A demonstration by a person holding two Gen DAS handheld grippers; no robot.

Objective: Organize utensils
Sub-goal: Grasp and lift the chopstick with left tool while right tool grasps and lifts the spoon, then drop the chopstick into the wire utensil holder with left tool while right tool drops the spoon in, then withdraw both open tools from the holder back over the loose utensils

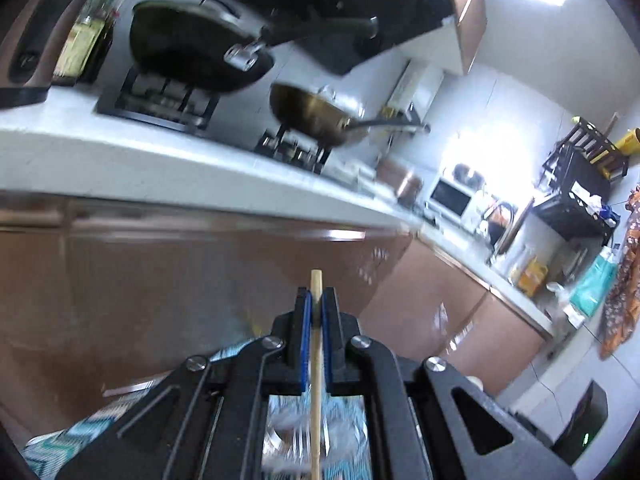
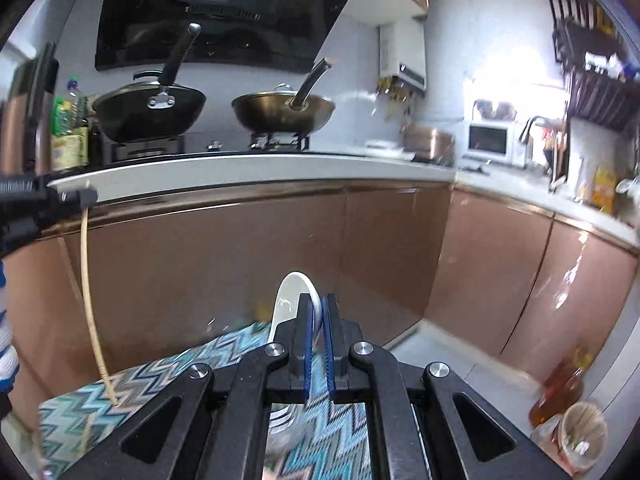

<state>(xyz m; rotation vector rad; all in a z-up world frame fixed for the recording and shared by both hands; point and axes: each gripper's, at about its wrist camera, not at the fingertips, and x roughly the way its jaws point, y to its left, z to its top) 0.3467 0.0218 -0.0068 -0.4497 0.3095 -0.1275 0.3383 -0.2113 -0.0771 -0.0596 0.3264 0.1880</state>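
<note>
Holding both utensils aloft above the zigzag-patterned cloth (image 2: 224, 356). Left gripper (image 1: 316, 300): fingers pinch a wooden chopstick (image 1: 316, 380) near its upper end; in the right wrist view the stick hangs down long, its tip just above the cloth. Right gripper (image 2: 318, 308): fingers pressed on a white ceramic spoon (image 2: 290, 296), gripped by the bowl's edge, bowl poking forward and left. Clear glass container (image 2: 286, 428) under the right gripper, blurred, with what looks like a fork inside; likely the destination.

Risks, as judged:
- Chopstick is held off-centre on a smooth round shaft; it could pivot or slide out.
- Spoon's glazed rim offers little bite; a tilt may let it slip and chip.
- Long chopstick tip could snag the cloth or knock the container.
</note>
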